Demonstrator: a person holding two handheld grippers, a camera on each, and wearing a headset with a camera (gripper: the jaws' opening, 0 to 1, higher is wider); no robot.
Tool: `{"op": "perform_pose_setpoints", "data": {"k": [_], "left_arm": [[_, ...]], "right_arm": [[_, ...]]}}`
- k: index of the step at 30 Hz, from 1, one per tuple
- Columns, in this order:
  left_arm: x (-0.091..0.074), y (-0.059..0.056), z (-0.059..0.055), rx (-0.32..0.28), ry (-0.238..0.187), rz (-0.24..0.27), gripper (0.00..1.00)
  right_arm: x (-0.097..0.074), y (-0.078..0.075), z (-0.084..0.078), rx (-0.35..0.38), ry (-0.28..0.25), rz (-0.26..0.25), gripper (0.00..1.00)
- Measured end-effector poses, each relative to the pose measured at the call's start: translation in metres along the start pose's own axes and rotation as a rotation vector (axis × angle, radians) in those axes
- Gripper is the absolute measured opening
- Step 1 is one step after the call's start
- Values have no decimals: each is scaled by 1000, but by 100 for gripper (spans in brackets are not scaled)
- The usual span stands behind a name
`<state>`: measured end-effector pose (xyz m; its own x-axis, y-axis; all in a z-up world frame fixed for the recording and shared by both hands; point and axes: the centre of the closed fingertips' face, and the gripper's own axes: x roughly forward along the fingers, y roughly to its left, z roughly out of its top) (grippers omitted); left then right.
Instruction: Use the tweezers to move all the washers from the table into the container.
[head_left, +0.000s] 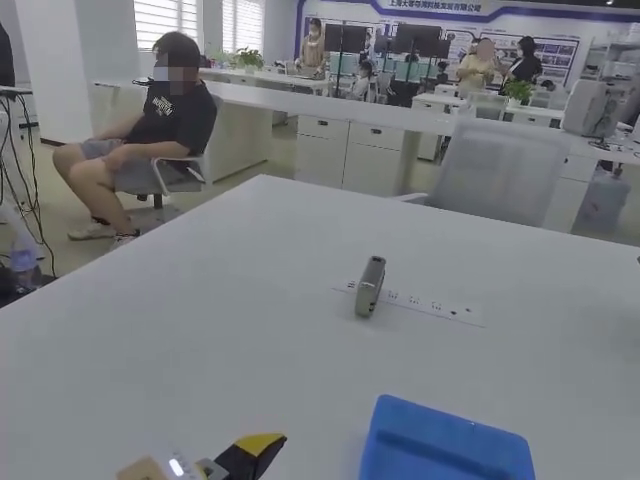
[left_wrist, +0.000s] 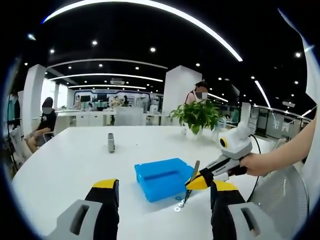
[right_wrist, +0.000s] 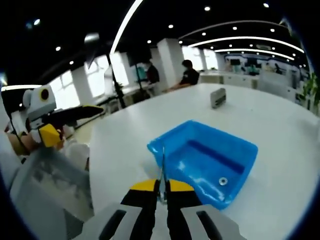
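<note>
The blue container (right_wrist: 202, 160) lies on the white table (right_wrist: 270, 125) with one washer (right_wrist: 223, 181) inside it. My right gripper (right_wrist: 161, 189) is shut on the thin metal tweezers (right_wrist: 163, 167), which point at the container's near rim. In the left gripper view the right gripper (left_wrist: 201, 180) comes in from the right, and the tweezers (left_wrist: 192, 177) slant down to a couple of washers (left_wrist: 179, 205) on the table beside the container (left_wrist: 162, 179). My left gripper (left_wrist: 162, 185) stands open, with nothing between its jaws. A gripper (head_left: 250, 455) shows at the bottom edge, left of the container (head_left: 445, 440).
A small grey device (head_left: 370, 285) stands at mid-table beside a strip of sockets (head_left: 420, 300). A potted plant (left_wrist: 197, 117) sits at the table's far edge. A person sits on a chair (head_left: 160, 130) beyond the table, and others stand at the back.
</note>
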<state>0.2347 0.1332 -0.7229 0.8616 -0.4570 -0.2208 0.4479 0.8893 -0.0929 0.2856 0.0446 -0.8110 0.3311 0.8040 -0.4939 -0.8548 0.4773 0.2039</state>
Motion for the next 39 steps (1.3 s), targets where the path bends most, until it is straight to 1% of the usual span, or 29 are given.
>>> {"op": "perform_pose_setpoints", "data": {"k": [3,6,10,14,20,25,28,31,32,34,38,39], "left_arm": [[0,-1,1,-1,-4,-4,75],[0,0,-1,2,5,-3,75],[0,-1,-2,7,11,-6,75],[0,-2,-1,9,10,-8,75],[0,-2,-2,10,10,-11,74],[0,-3,-2,14,15,-12,74],[0,-2,-2,17,14,-11,74],[0,-2,-2,16,13,-10,74],[0,-2,-2,17,12,-10,74],[0,-2,-3,19,16,-9,73],[1,-3,-3,21,19,-11,73],[1,-3,-3,21,20,-12,73]], "right_arm": [[0,2,-1,-11,7,21,3],[-1,6,-2,-34,23,42,3],[-2,16,-6,-51,55,89,3],[-4,25,-9,-64,73,124,3],[-7,34,-14,-92,92,155,3],[-9,40,-17,-119,105,168,3],[-11,44,-19,-178,113,168,3],[-13,50,-22,-290,131,171,3],[-14,50,-23,-312,138,161,3],[-15,52,-25,-328,146,152,3],[-14,51,-25,-331,139,138,3],[-15,50,-25,-341,143,125,3]]}}
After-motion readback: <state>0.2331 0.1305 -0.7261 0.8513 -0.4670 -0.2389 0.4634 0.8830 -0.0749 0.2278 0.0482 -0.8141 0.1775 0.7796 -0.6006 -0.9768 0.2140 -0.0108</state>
